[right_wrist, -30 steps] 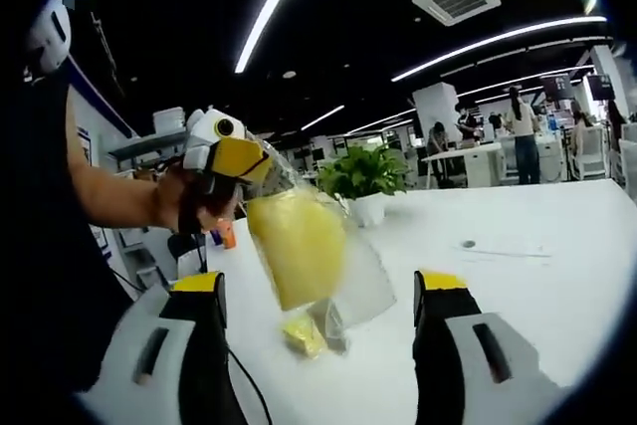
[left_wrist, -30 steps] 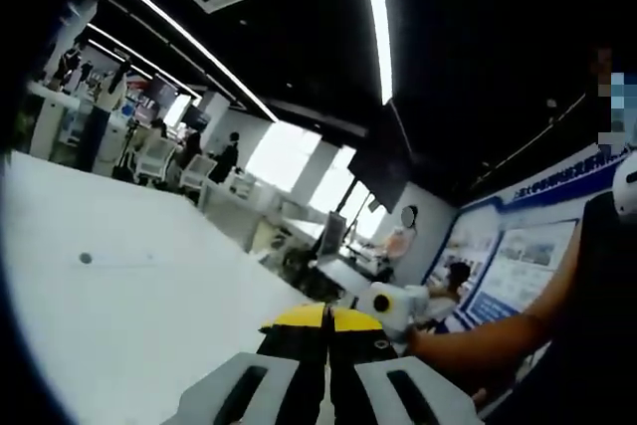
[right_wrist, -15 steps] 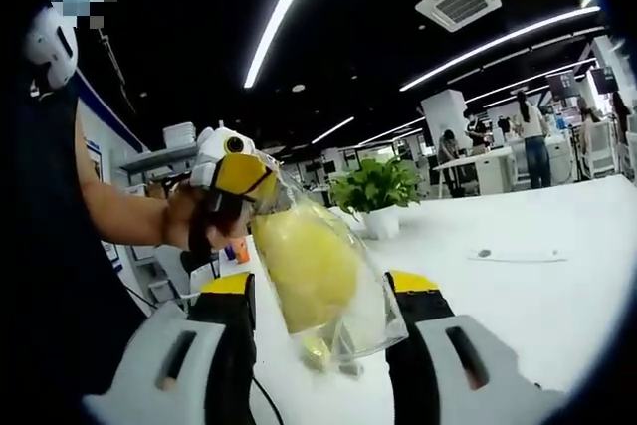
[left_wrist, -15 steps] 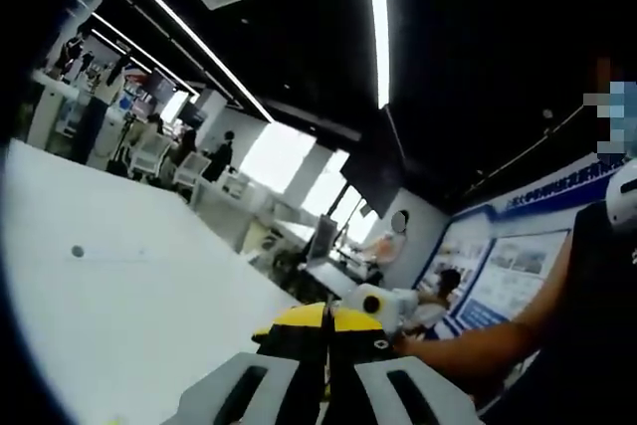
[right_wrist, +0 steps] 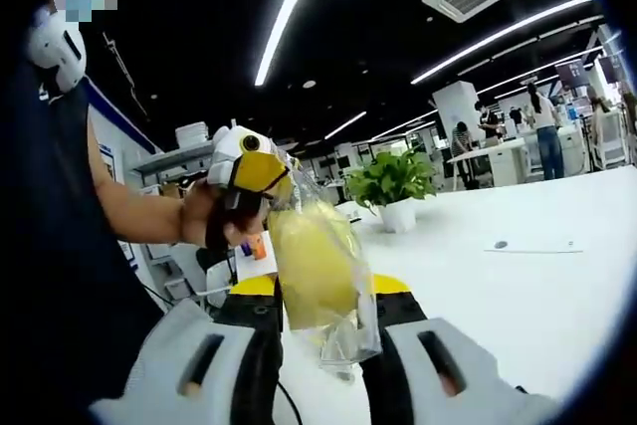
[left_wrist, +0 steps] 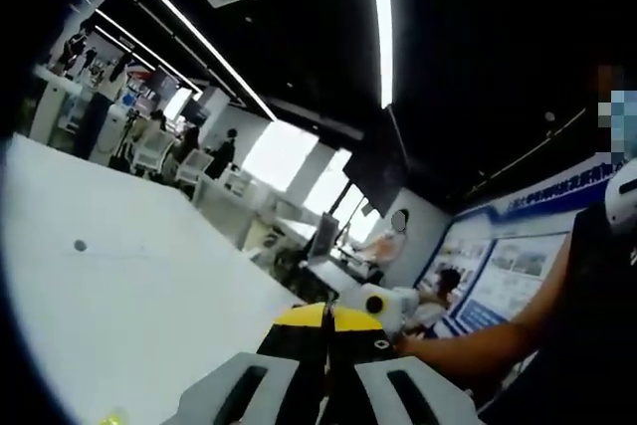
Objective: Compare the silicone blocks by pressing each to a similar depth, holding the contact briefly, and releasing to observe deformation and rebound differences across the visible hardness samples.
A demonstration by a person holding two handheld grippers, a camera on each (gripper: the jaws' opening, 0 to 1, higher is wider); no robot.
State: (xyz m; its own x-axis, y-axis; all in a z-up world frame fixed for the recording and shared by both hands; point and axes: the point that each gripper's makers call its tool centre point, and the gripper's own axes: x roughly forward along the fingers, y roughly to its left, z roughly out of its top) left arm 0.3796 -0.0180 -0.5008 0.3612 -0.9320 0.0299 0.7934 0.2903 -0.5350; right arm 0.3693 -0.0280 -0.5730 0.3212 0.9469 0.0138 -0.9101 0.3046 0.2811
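A clear plastic bag [right_wrist: 343, 330] with a yellow silicone block [right_wrist: 314, 266] inside hangs in the air over the white table [right_wrist: 518, 286]. My left gripper [right_wrist: 282, 189], held by a hand, is shut on the bag's top edge. In the left gripper view its yellow-tipped jaws [left_wrist: 325, 320] are pressed together. My right gripper [right_wrist: 318, 294] has its two jaws closed against both sides of the bag, squeezing the yellow block. The right gripper [left_wrist: 381, 303] also shows past the left jaws, on a person's forearm.
The white table [left_wrist: 119, 306] stretches wide to the left. A small yellow-green piece [left_wrist: 111, 417] lies on it at the lower edge. A potted plant [right_wrist: 390, 181] stands at the table's far side. Desks, chairs and people are far behind.
My right gripper's jaws went from wide open on either side of the bag to closed on it. The left gripper kept its hold on the bag's top.
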